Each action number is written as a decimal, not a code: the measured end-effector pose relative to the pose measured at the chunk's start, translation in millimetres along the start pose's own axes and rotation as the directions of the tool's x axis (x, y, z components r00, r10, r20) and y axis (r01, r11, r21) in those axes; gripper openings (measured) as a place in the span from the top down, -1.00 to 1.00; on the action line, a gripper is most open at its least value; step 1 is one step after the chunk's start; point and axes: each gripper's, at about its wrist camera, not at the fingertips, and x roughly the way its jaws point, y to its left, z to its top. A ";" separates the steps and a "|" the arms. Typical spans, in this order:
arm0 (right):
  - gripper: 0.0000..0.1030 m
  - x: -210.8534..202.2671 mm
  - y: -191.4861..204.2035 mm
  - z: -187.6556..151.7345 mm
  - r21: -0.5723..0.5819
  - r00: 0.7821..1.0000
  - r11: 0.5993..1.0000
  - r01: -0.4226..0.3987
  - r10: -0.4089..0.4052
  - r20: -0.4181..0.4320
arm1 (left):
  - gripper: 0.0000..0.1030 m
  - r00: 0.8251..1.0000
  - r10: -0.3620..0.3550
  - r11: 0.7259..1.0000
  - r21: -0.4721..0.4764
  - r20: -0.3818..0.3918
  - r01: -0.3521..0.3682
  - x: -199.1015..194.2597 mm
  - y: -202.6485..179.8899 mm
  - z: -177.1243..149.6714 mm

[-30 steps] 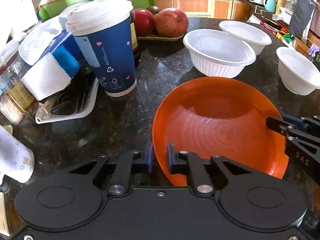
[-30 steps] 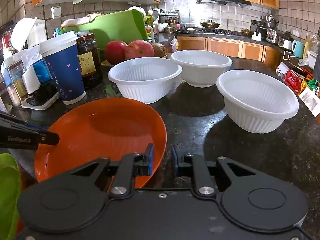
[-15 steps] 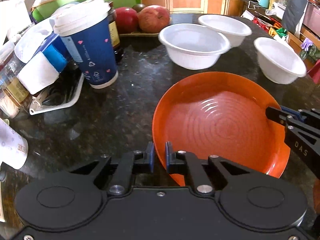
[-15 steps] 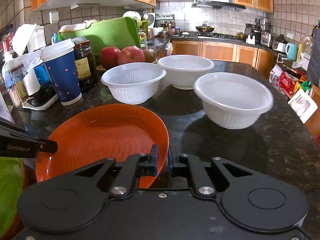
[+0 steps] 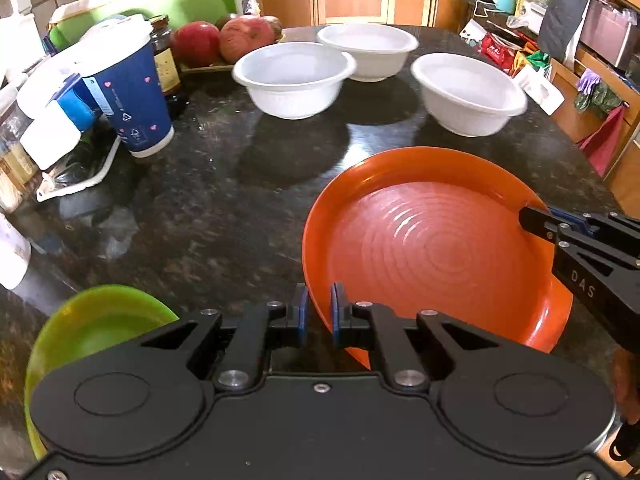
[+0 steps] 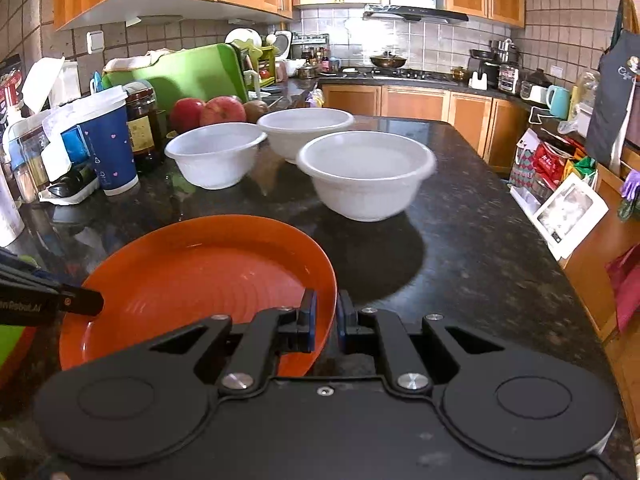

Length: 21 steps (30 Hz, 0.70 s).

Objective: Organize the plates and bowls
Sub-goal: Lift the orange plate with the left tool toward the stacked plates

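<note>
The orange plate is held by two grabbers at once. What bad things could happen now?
1. Each gripper, left and right, pinches only the thin rim of the orange plate. If one slips, the plate could tip and drop onto the counter.
2. The green plate lies close below the left gripper, so lowering carelessly could knock it.

Left gripper (image 5: pixel 319 310) jaws clamp the orange plate (image 5: pixel 432 248) rim; right gripper (image 5: pixel 534 218) grips opposite

We note glossy orange plastic plate (image 5: pixel 432 240), ridged; matt white plastic bowls (image 5: pixel 294 78); polished speckled stone counter (image 5: pixel 224 200).
</note>
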 end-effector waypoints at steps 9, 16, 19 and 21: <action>0.77 -25.8 -31.2 -10.5 -0.021 1.000 1.000 -0.012 0.013 0.022 | 0.72 0.999 0.016 0.998 -0.064 0.030 -0.014 -12.1 -33.6 -13.9; 0.77 -44.6 -47.8 -18.1 -0.057 0.996 0.996 -0.067 0.070 0.048 | 0.72 0.994 0.083 0.990 -0.118 0.070 -0.074 -23.1 -53.7 -30.3; 0.77 -50.8 -47.7 -20.1 -0.078 0.994 0.993 -0.087 0.092 0.065 | 0.72 0.989 0.116 0.985 -0.140 0.089 -0.103 -30.4 -56.0 -37.4; 0.77 -54.1 -46.0 -20.3 -0.088 0.991 0.991 -0.098 0.105 0.077 | 0.72 0.986 0.129 0.982 -0.150 0.107 -0.112 -36.6 -54.5 -40.8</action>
